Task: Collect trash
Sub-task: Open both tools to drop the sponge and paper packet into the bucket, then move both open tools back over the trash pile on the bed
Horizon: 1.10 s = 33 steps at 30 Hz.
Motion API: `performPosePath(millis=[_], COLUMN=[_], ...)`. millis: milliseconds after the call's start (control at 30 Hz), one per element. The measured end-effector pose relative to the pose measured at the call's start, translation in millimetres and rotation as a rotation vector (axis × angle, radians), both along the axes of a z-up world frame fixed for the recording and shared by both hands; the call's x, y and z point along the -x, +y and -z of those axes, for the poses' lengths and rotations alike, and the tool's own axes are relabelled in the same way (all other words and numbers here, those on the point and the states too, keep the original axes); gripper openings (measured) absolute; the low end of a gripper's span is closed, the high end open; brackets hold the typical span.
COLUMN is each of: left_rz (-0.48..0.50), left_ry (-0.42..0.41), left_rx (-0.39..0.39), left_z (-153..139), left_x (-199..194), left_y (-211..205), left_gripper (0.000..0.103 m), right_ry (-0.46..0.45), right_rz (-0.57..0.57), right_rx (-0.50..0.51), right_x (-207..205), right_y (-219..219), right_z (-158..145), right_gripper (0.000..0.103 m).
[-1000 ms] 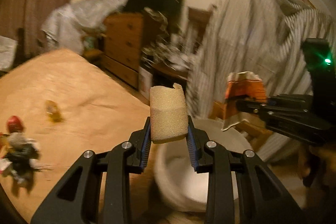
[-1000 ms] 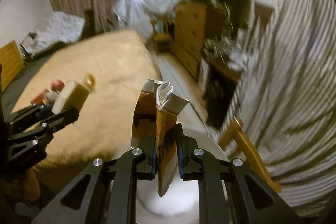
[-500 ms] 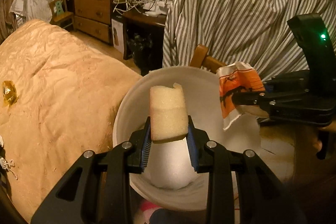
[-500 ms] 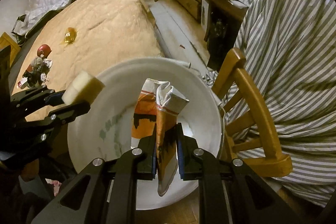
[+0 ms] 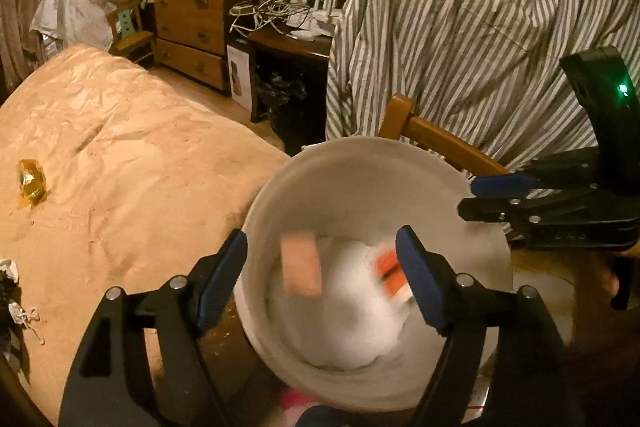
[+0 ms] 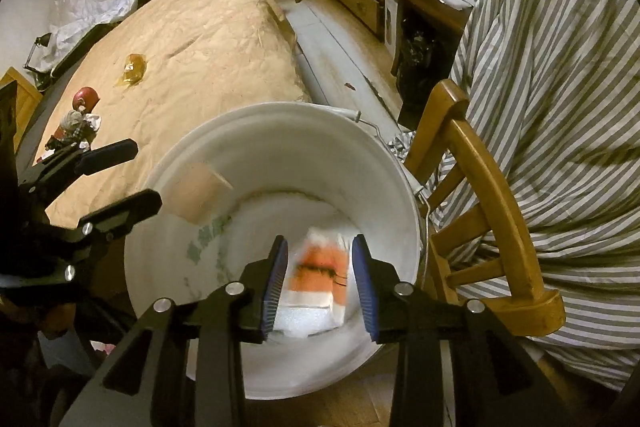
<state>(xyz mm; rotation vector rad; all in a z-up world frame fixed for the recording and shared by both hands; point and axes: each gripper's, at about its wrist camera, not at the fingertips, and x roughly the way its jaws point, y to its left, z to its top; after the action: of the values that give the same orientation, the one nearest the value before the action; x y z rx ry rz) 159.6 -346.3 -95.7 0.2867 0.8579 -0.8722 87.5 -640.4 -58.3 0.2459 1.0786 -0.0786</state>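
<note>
Hovering over the white bucket (image 6: 280,123), left gripper (image 5: 322,277) and right gripper (image 6: 320,281) gape empty; sponge (image 5: 301,270) and orange wrapper (image 6: 320,267) drop inside. Risk: either clips the rim and bounces out.

Bucket (image 6: 400,187) mouth open — chair (image 6: 500,187) crowds its right side

A lived-in bedroom at home: wide bed (image 6: 208,39) on the left, wooden chest of drawers (image 5: 188,11) at the far wall, cable-strewn desk (image 5: 296,27) beside it, striped sheet (image 6: 560,87) draped over a wooden chair (image 6: 492,187) on the right.
</note>
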Motion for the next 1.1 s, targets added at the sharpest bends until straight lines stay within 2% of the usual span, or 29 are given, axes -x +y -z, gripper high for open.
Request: performPosePath(millis=[333, 467, 500, 567, 700, 767, 833, 933, 1033, 1100], left_rz=[-0.008, -0.029, -0.037, -0.089, -0.231, -0.328, -0.418, -0.534, -0.606, -0.638], left_ry=[0.008, -0.006, -0.010, -0.023, -0.002, 0.011, 0.008, 0.015, -0.011, -0.017], left_rx=[0.019, 0.045, 0.052, 0.058, 0.071, 0.065, 0.057, 0.068, 0.079, 0.067], left_z=[-6, -11, -11, -7, 1, 7, 10, 10, 3, 2], left_x=[-2, -3, -4, -11, -38, -59, -76, -98, -115, -128], left_y=[18, 49, 60, 96, 172, 218, 258, 316, 366, 388], left_gripper=[0.073, 0.073, 0.073, 0.073, 0.073, 0.073, 0.073, 0.073, 0.073, 0.081], right_ry=[-0.047, -0.141, -0.198, -0.277, -0.412, -0.439, -0.447, -0.429, -0.390, -0.367], right_rz=[-0.005, -0.048, -0.073, -0.113, -0.205, -0.244, -0.297, -0.363, -0.406, -0.426], right_rx=[0.011, 0.039, 0.028, 0.003, -0.087, -0.129, -0.172, -0.174, -0.214, -0.236], right_x=[10, 18, 20, 22, 12, 3, -12, -34, -57, -67], right_y=[8, 34, 50, 75, 133, 157, 190, 235, 272, 294], right_z=[-12, -31, -40, -52, -66, -67, -61, -48, -34, -24], right_gripper=[0.038, 0.055, 0.061, 0.067, 0.073, 0.074, 0.075, 0.075, 0.076, 0.076])
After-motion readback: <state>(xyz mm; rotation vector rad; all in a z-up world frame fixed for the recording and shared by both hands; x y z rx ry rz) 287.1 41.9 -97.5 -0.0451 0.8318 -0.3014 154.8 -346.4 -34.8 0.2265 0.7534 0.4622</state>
